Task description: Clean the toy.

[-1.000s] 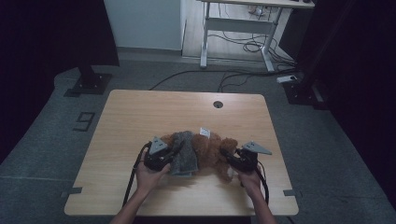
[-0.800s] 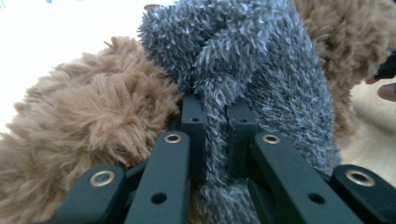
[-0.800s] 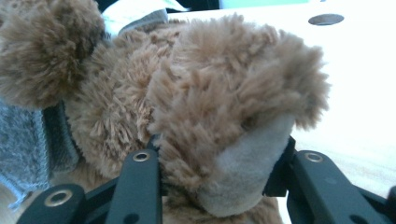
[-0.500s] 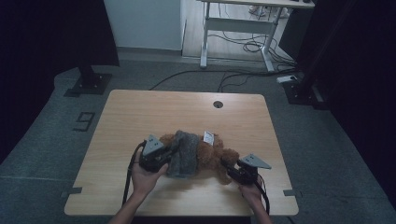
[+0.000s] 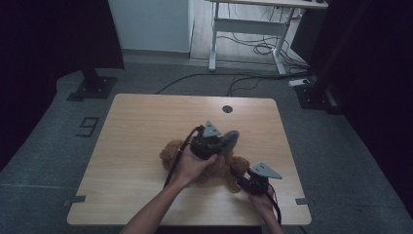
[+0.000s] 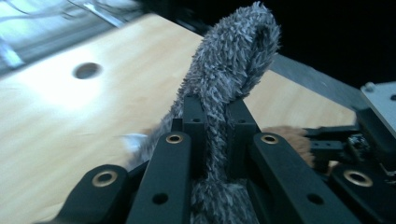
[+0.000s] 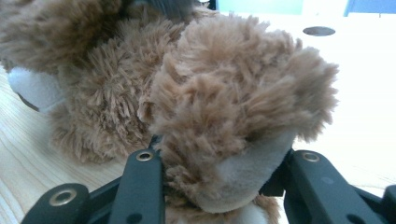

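The brown plush bear (image 5: 214, 168) lies on the bench (image 5: 136, 146) between the tools, light and limp, best held by pinching a fold: the left tool (image 6: 217, 116) clamps its grey fuzzy garment (image 6: 233, 56), the right tool (image 7: 224, 177) grips a paw (image 7: 233, 116).

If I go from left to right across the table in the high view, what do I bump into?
Brown teddy bear → left gripper pinching grey fuzzy cloth → right gripper clamped on the bear's paw.

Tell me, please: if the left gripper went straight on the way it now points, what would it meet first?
Probably nothing soon. The left gripper is shut on the grey fuzzy cloth; beyond it lies only the bare wooden table, though depth is unclear.
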`<move>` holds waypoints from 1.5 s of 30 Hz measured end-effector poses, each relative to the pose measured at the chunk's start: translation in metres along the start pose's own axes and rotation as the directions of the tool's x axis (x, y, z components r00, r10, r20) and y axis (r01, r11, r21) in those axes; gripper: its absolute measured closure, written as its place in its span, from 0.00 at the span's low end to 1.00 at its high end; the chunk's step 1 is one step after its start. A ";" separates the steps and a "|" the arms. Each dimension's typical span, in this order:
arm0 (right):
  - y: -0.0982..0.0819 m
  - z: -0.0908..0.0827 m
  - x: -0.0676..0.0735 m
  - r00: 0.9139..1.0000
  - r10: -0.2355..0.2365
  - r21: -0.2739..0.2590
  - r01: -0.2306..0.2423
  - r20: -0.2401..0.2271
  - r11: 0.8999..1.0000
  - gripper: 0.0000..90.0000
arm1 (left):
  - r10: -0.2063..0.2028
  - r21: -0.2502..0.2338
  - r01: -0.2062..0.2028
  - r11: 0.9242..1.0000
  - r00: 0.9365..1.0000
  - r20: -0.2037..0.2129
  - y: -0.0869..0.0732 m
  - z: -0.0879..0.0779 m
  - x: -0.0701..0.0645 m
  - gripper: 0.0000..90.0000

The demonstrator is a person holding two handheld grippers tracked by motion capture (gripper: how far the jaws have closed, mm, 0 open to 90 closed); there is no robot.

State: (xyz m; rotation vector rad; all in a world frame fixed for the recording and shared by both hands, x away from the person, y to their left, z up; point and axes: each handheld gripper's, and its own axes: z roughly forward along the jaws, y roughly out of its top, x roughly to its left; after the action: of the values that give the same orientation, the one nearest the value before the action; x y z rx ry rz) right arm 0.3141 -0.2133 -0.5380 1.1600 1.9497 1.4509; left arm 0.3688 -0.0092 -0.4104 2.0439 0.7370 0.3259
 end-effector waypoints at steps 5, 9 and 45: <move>-0.001 0.000 -0.001 1.000 -0.001 0.004 0.001 0.003 1.000 0.68 | 0.046 0.095 -0.050 0.994 0.998 0.047 -0.014 0.025 -0.020 0.91; -0.003 0.000 -0.002 1.000 0.006 0.009 -0.006 0.003 1.000 0.68 | 0.068 0.118 -0.073 0.990 0.997 0.046 -0.021 0.024 -0.024 0.91; -0.005 0.000 -0.001 1.000 0.002 0.006 -0.002 0.000 1.000 0.68 | -0.277 0.010 0.280 0.960 0.955 -0.104 -0.094 -0.081 0.105 0.91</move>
State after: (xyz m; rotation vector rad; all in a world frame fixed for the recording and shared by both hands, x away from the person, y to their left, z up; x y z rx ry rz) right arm 0.3133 -0.2147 -0.5428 1.1644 1.9551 1.4465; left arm 0.3766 0.1485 -0.4496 1.9247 1.0839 0.2605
